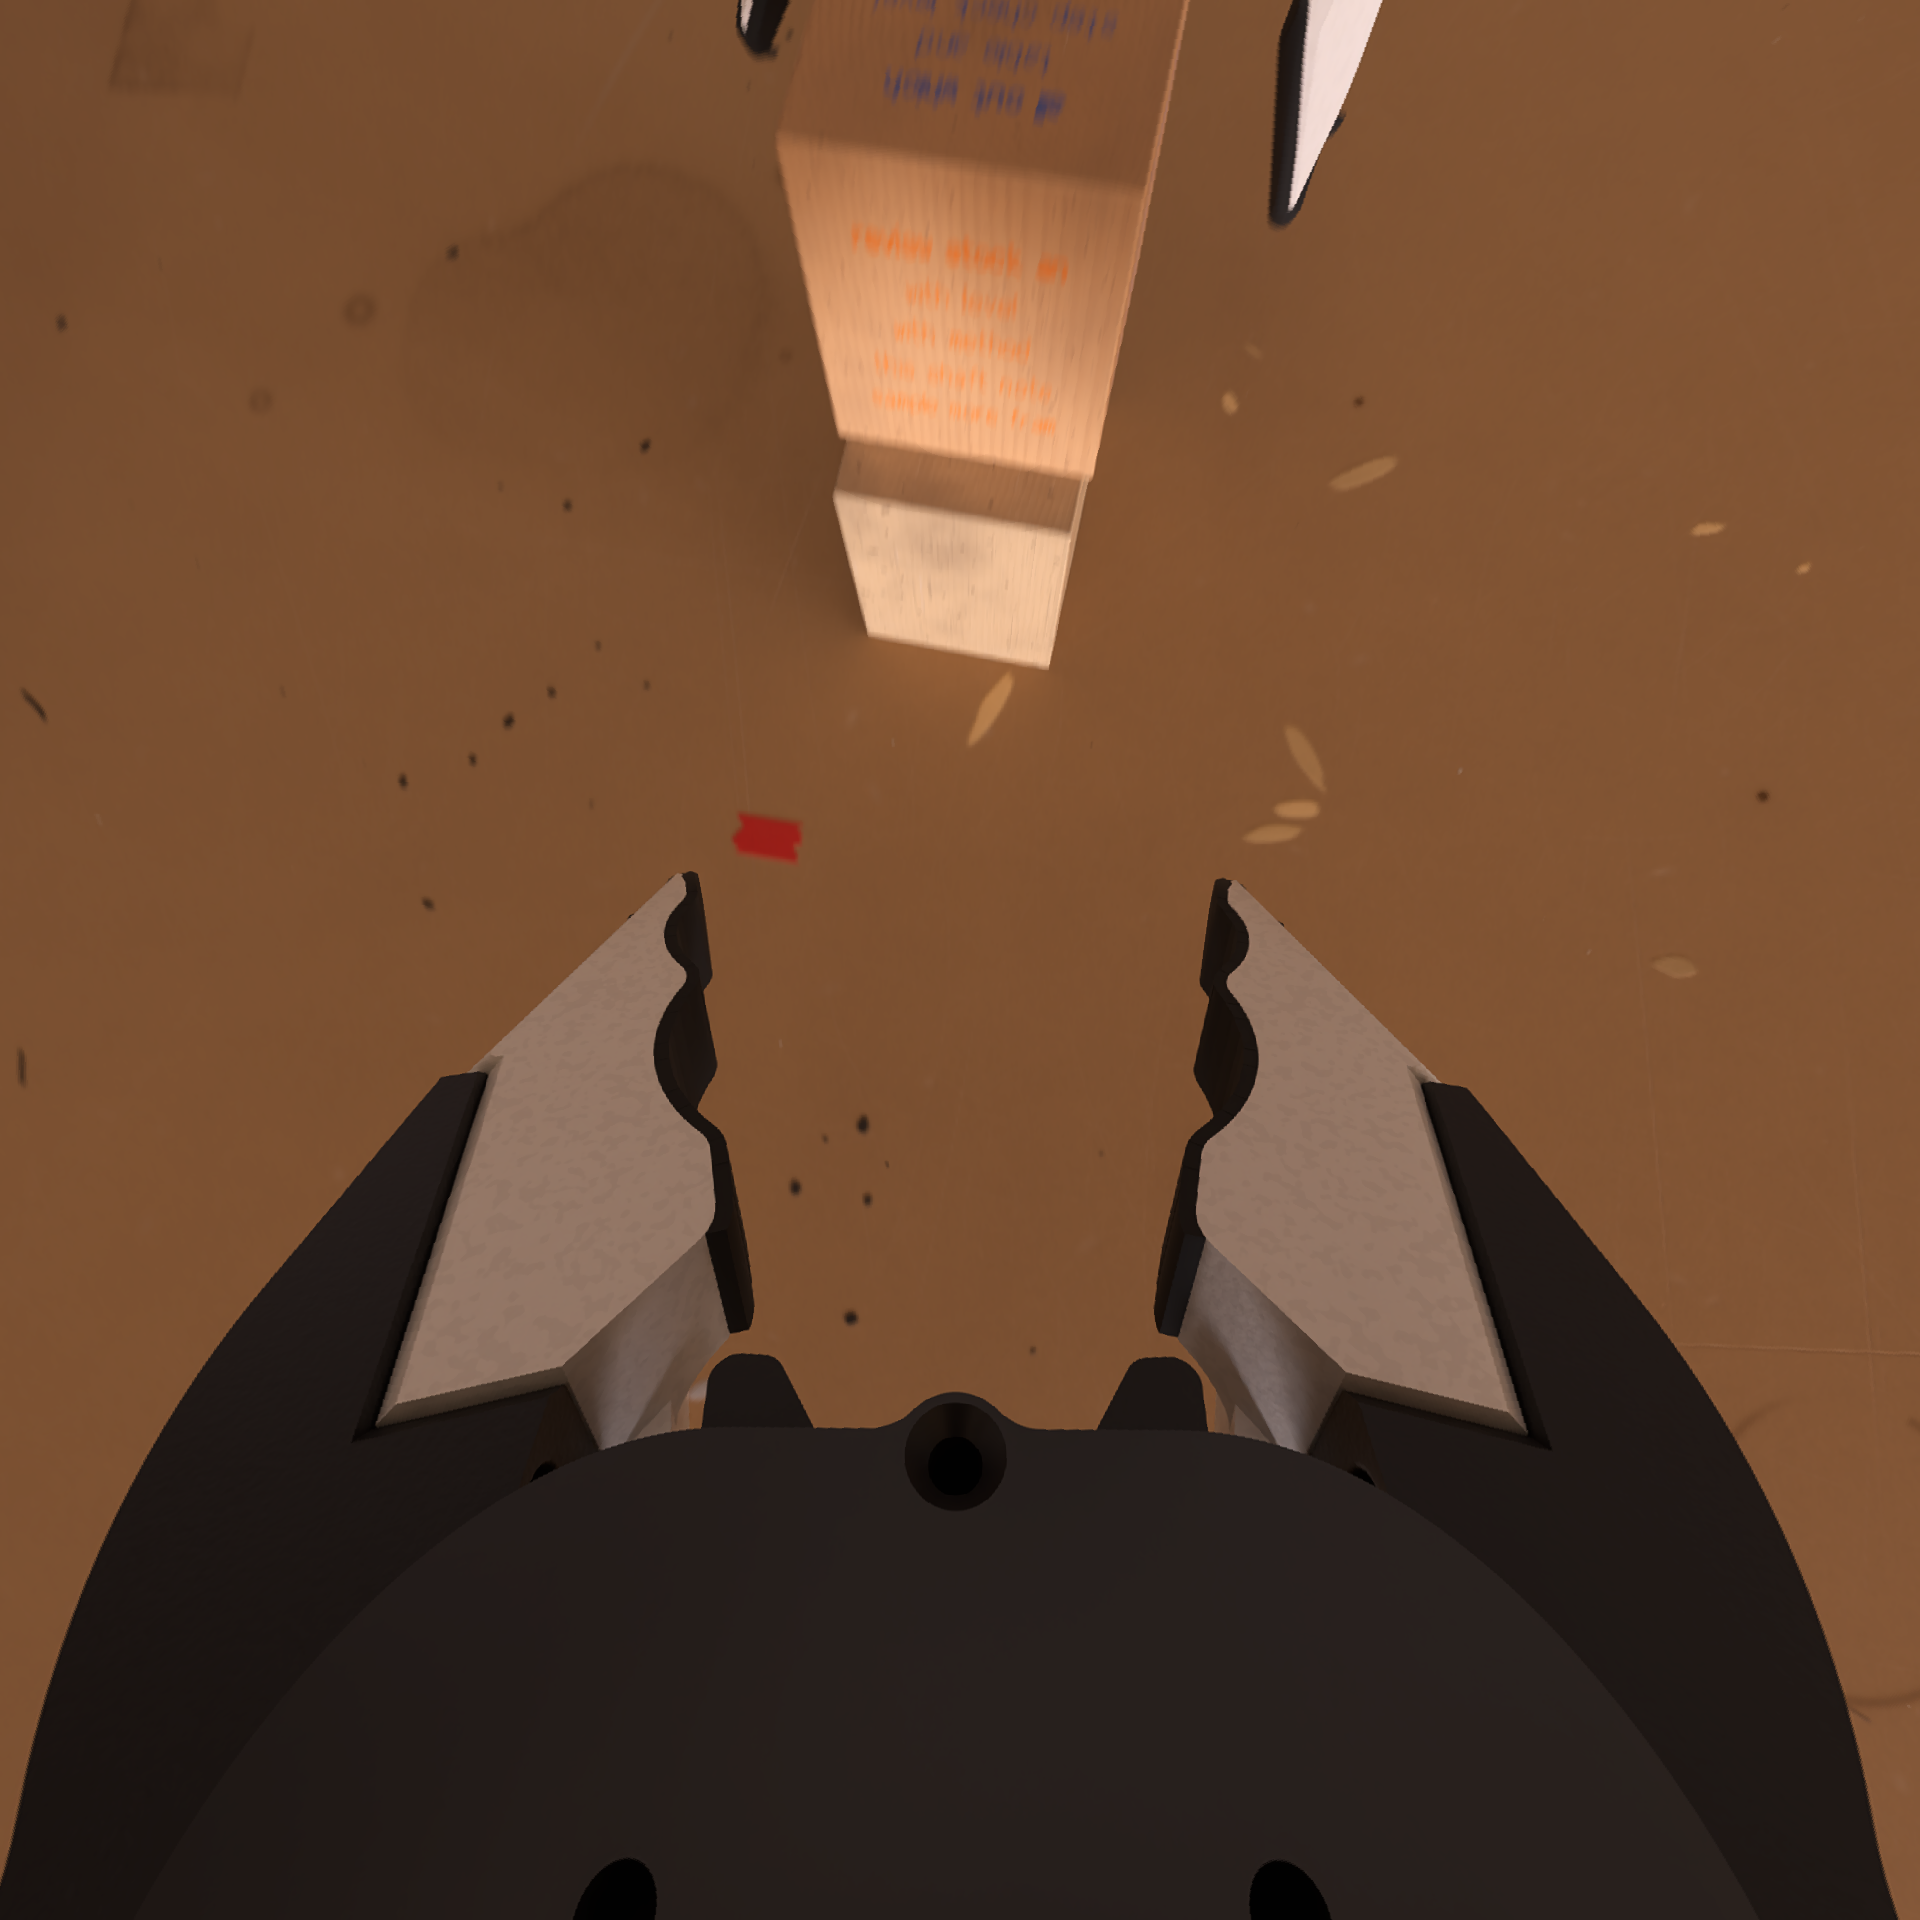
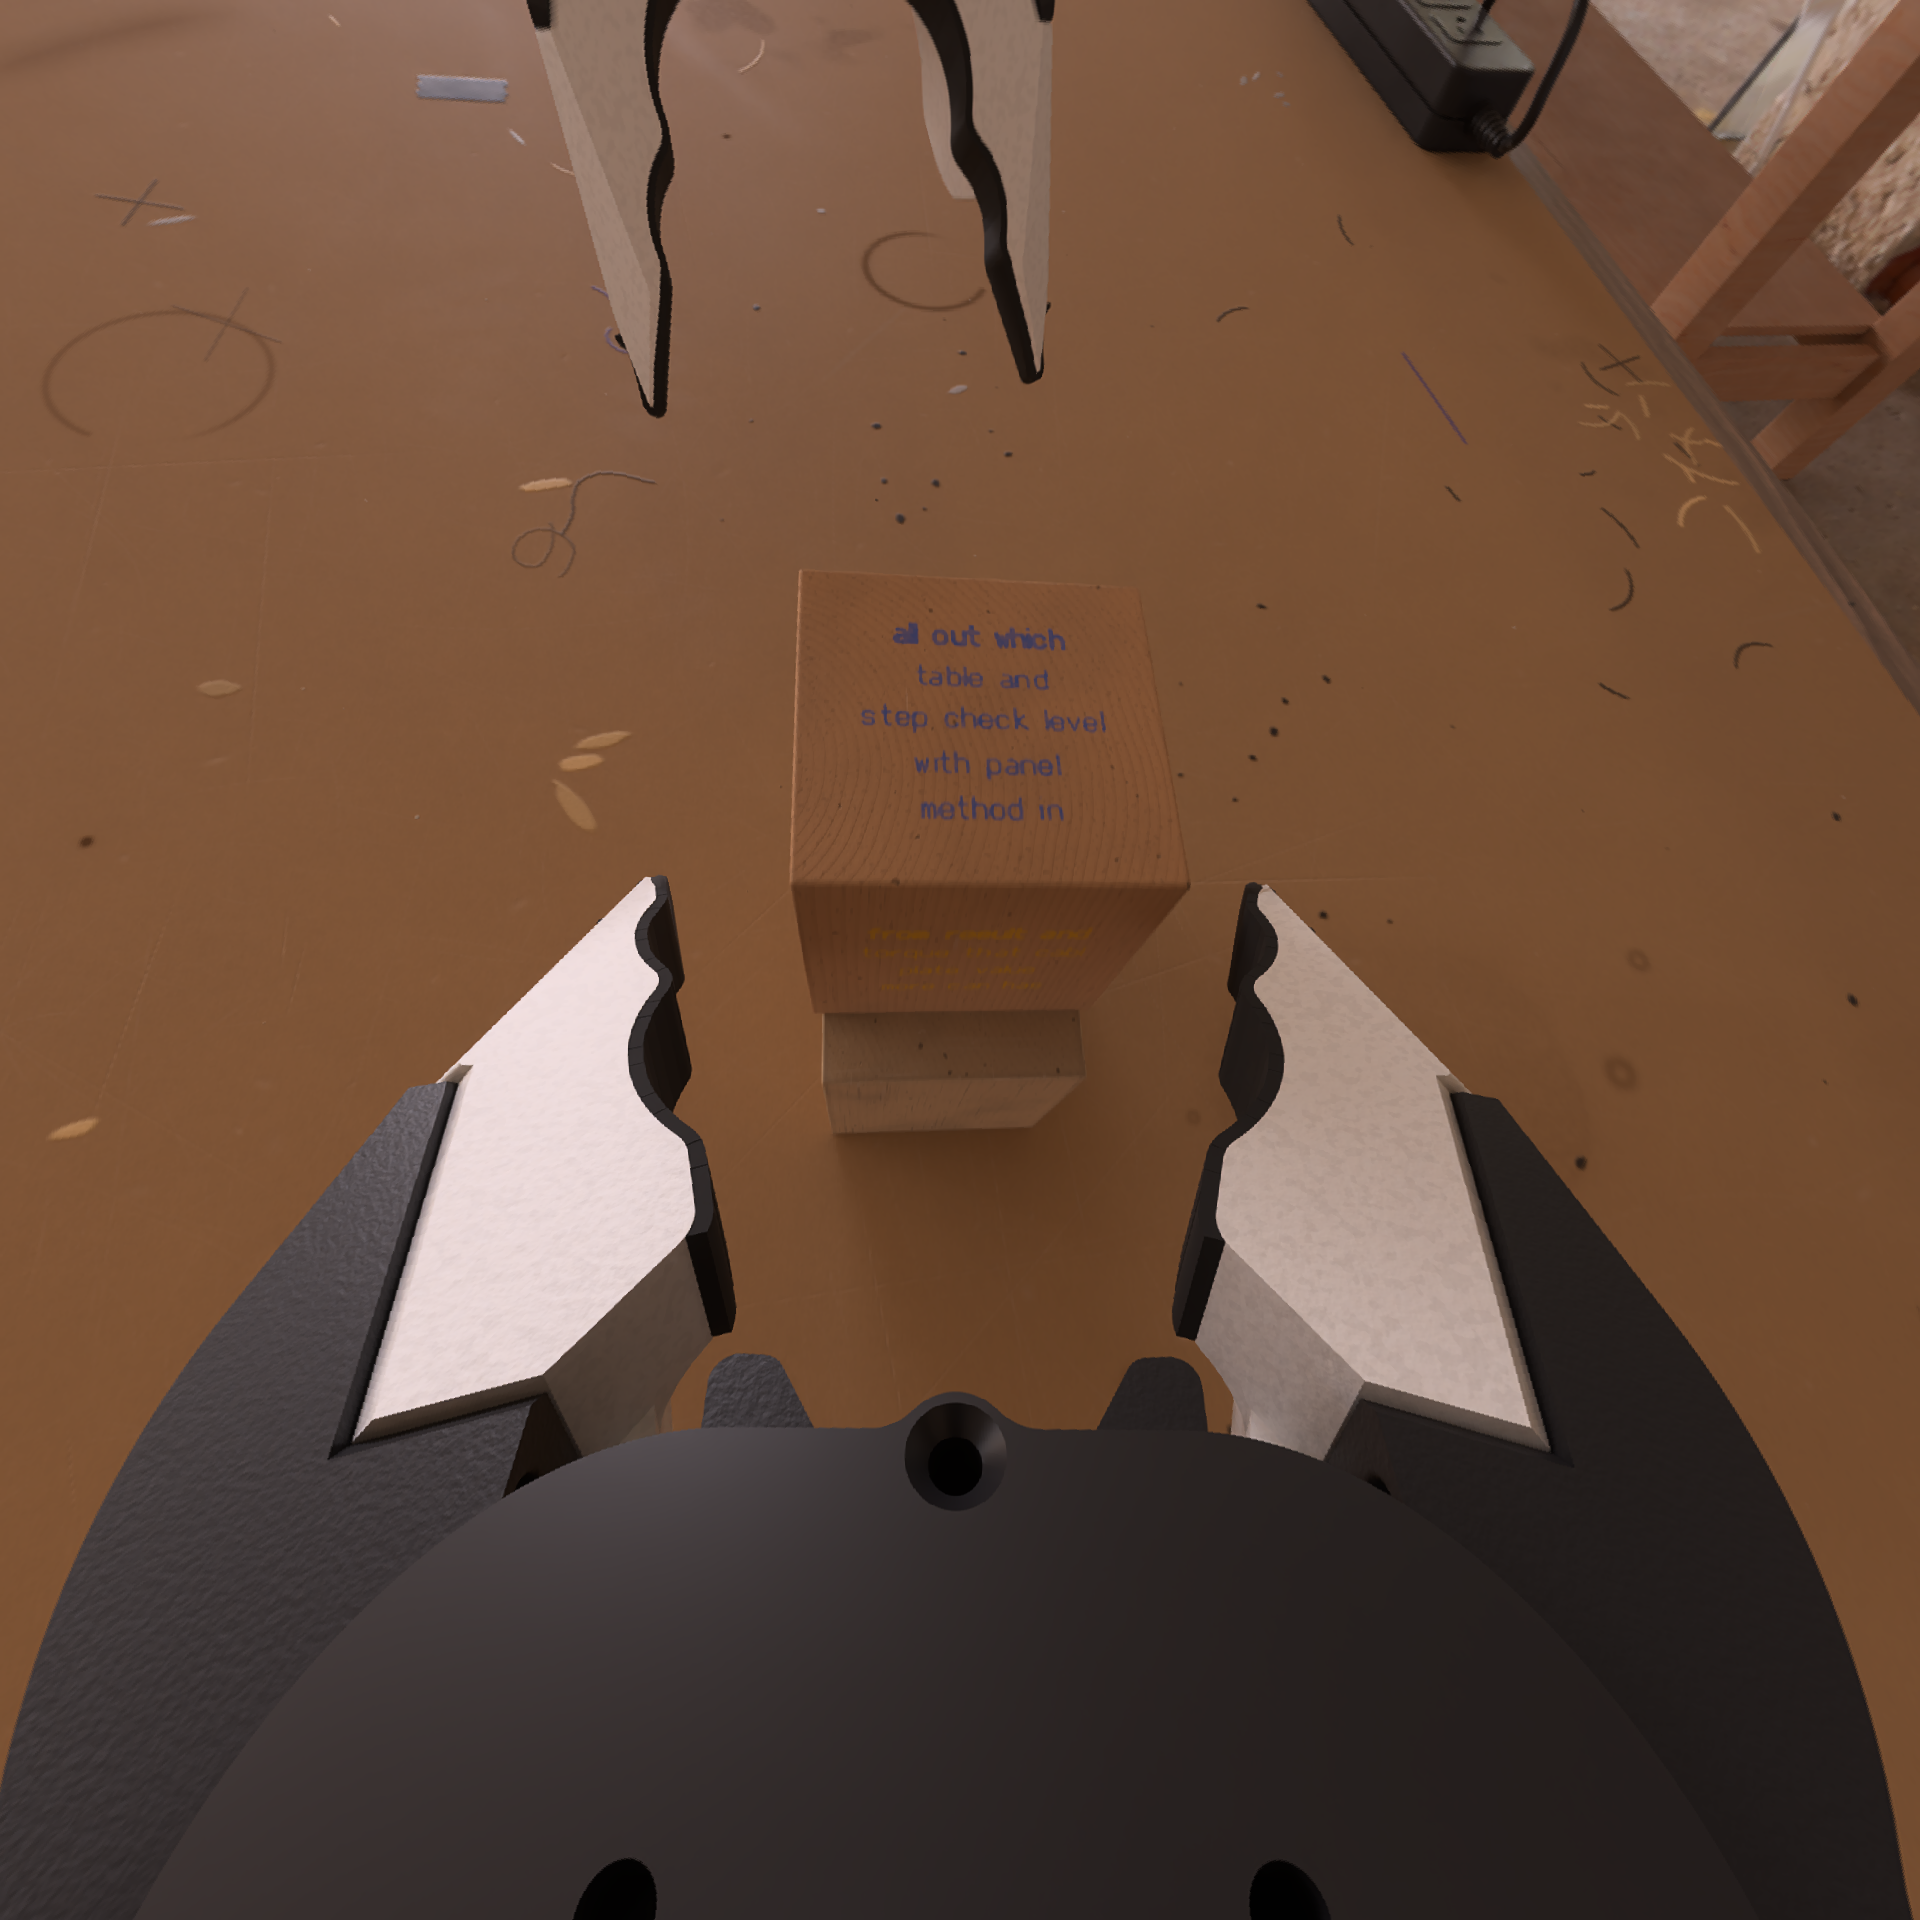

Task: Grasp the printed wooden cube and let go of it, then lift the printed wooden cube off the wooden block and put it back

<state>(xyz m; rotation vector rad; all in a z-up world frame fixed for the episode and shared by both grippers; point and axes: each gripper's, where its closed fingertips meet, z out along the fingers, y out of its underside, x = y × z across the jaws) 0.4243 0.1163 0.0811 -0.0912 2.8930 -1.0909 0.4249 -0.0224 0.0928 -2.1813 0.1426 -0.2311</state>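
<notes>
Cubes: we count one printed wooden cube (image 2: 987, 790), sitting on top of the one wooden block (image 2: 951, 1075).
Grippers: we count two; right gripper (image 2: 956, 883) spread apart around nothing, short of the cube; left gripper (image 1: 956, 881) likewise apart, holding nothing.
Table (image 2: 312, 831): one red mark (image 1: 767, 837).

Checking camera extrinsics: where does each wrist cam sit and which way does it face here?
Left wrist view: on the left gripper, looking steeply down at the table; its open jaws fill the foreground, the printed wooden cube on the wooden block lies ahead.
Right wrist view: on the right gripper, angled down over the stack, open jaws either side.
Shared: cube, block, table; each view shows the other gripper's fingers at its top edge, so they face each other.
</notes>
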